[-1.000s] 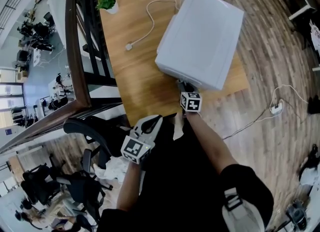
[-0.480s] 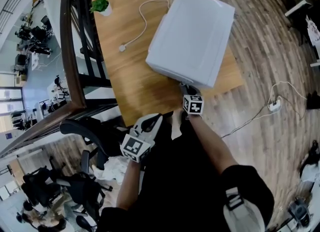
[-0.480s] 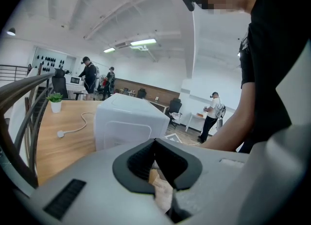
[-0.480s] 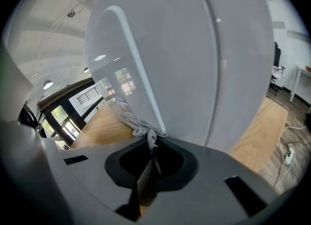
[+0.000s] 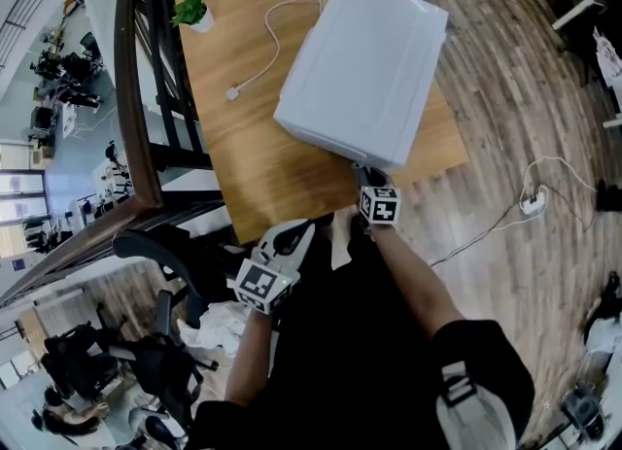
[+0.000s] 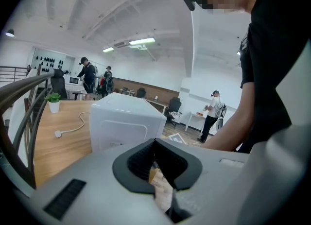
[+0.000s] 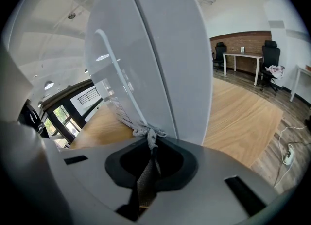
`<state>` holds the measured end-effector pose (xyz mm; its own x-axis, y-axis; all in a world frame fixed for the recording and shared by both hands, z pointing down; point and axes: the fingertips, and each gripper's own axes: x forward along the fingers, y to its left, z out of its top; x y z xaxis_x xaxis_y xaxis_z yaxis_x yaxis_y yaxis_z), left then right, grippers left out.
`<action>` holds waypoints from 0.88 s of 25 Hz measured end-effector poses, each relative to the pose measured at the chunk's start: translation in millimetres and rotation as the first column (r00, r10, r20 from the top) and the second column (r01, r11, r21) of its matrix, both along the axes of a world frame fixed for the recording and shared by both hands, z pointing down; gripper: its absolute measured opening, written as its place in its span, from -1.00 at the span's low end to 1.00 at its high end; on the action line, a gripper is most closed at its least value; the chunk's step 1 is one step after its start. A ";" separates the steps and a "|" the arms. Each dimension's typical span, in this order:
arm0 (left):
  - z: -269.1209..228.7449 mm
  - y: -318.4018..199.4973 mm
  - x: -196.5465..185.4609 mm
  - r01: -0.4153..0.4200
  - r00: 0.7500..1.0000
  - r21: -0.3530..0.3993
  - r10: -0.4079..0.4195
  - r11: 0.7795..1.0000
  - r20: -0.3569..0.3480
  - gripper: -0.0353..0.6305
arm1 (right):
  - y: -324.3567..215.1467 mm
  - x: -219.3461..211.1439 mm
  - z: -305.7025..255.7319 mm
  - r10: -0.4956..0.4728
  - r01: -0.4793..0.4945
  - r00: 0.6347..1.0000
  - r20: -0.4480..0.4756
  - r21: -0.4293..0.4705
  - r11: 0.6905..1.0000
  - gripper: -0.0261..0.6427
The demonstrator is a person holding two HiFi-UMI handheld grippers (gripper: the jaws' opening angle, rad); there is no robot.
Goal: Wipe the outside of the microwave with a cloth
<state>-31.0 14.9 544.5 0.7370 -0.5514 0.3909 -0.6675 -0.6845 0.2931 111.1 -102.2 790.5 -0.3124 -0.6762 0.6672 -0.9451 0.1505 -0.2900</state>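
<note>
Right gripper (image 7: 151, 146) slid along microwave (image 5: 364, 69) front, pinching cloth (image 7: 147, 132) against it; left gripper (image 6: 155, 165) closed

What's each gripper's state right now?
Left gripper: closed, nothing visibly held.
Right gripper: closed on the cloth, which touches the microwave.

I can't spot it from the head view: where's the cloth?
Right gripper view: the cloth is clamped in the right gripper, its bunched end against the microwave front.
</note>
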 end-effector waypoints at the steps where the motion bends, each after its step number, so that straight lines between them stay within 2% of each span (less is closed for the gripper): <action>1: 0.1 -0.1 1.4 0.000 1.000 0.000 0.000 1.000 0.000 -0.89 | 0.7 1.7 -0.7 0.003 -0.003 1.000 0.002 0.001 1.000 -0.84; 22: -0.9 1.1 31.2 -0.019 1.000 0.018 0.019 1.000 -0.002 -0.89 | 15.0 35.4 -1.8 -0.011 0.012 0.999 -0.030 0.018 1.000 -0.84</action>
